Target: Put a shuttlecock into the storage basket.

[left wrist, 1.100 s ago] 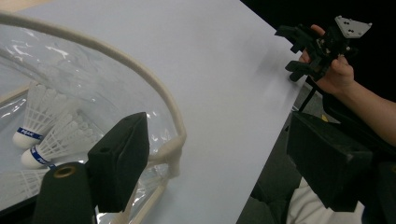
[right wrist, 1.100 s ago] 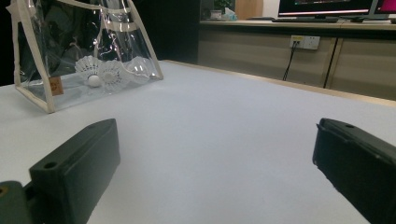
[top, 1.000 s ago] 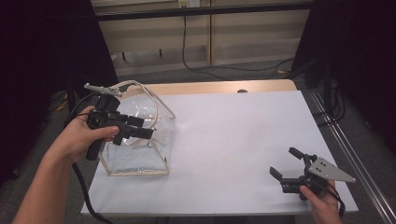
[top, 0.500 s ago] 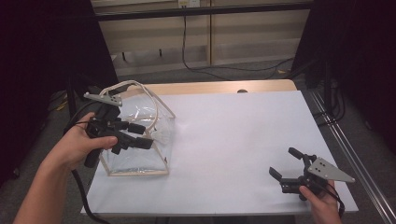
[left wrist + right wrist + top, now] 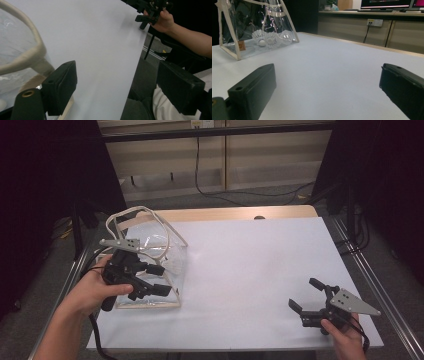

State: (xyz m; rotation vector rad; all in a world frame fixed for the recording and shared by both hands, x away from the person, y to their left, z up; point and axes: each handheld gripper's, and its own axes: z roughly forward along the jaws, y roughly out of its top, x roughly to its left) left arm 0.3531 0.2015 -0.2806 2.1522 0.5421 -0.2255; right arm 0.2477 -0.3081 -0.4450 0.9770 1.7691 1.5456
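A clear plastic tote bag (image 5: 150, 265) trimmed in cream edging stands at nine o'clock on the plain white table sheet (image 5: 250, 270); white feathered shuttlecocks (image 5: 265, 38) lie inside, beside a small tan label (image 5: 241, 45). Both black hand-held grippers, left (image 5: 150, 280) and right (image 5: 306, 296), carry grey plates.

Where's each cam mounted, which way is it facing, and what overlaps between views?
High view: above the person's side, looking forward and down on the table; both forearms, left gripper at the clear bag, right gripper.
Left gripper view: rides that gripper, faces across the table past the bag handle; the other hand shows far off.
Right gripper view: low over the table, faces the bag holding shuttlecocks; own gripper open.
Shared: bag, table.
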